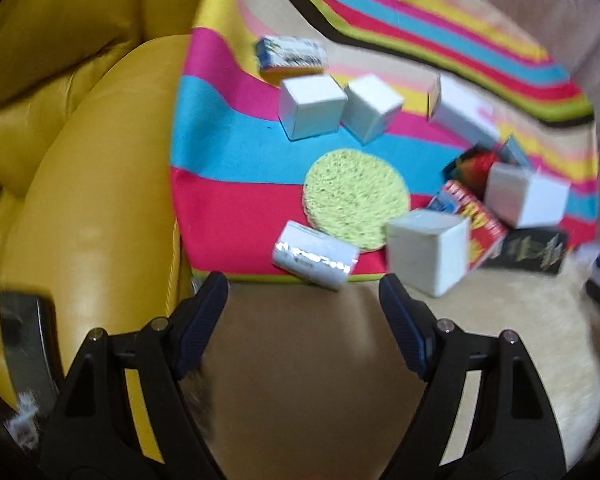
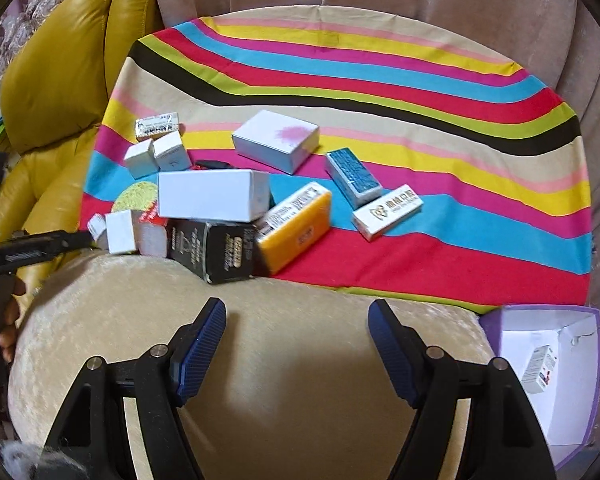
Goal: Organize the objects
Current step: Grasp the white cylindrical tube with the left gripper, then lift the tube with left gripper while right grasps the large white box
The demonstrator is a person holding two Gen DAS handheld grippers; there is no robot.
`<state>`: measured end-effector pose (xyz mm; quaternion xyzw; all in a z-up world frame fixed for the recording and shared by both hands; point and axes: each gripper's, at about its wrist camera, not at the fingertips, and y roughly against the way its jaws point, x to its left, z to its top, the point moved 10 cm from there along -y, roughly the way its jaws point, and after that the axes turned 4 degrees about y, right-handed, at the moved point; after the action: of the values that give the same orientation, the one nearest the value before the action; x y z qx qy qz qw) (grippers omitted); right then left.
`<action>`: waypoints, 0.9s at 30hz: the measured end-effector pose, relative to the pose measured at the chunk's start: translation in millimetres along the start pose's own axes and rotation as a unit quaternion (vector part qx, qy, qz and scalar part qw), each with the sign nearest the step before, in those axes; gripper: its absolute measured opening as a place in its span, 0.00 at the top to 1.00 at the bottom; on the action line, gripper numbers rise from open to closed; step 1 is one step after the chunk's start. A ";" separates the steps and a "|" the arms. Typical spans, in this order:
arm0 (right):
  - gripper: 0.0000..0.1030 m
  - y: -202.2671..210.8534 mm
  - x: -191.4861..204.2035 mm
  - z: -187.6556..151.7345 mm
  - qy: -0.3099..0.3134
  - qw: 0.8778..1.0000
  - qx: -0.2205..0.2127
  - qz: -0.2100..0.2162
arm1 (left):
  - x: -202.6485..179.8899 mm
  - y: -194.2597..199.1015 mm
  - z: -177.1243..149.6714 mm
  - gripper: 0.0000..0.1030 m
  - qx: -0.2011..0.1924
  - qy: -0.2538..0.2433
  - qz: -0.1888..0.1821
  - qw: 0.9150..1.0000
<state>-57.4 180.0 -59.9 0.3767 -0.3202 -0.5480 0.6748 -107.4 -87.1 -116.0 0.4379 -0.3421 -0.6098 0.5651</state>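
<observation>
Several small boxes lie scattered on a striped cloth [image 2: 440,236] over a sofa seat. In the left wrist view my left gripper [image 1: 304,292] is open and empty, just short of a small silver-white box [image 1: 314,258] at the cloth's front edge, with a white cube [image 1: 428,248] and a round green sponge pad [image 1: 356,196] close by. In the right wrist view my right gripper [image 2: 296,320] is open and empty above the beige cushion, in front of a black box [image 2: 216,250] and a yellow box [image 2: 296,232]. The left gripper [image 2: 32,250] shows at the far left.
A purple-edged open box [image 2: 548,376] with one small carton inside sits at the lower right of the right wrist view. A yellow leather armchair [image 1: 80,160] stands to the left. A beige cushion [image 2: 260,320] lies in front of the cloth.
</observation>
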 end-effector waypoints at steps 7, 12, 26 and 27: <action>0.15 -3.2 18.0 22.7 -0.002 1.000 -0.017 0.009 | -3.7 -28.2 2.2 0.31 0.032 -0.044 -0.001 0.999; 0.05 -14.0 33.6 41.2 0.003 1.000 -0.019 0.008 | -2.9 -29.5 7.4 0.51 0.019 -0.069 0.019 0.997; 0.01 -37.5 56.5 62.3 0.018 0.999 -0.015 -0.023 | 8.1 16.2 1.3 0.52 -0.057 -0.012 0.006 0.998; 0.01 -37.9 56.9 64.0 0.019 0.999 -0.016 -0.026 | 9.3 19.2 1.8 0.52 -0.061 -0.009 0.005 0.998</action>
<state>-119.3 109.7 -58.7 0.3843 -0.2883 -0.5632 0.6723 -101.3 -98.9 -99.1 0.3953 -0.3111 -0.6304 0.5912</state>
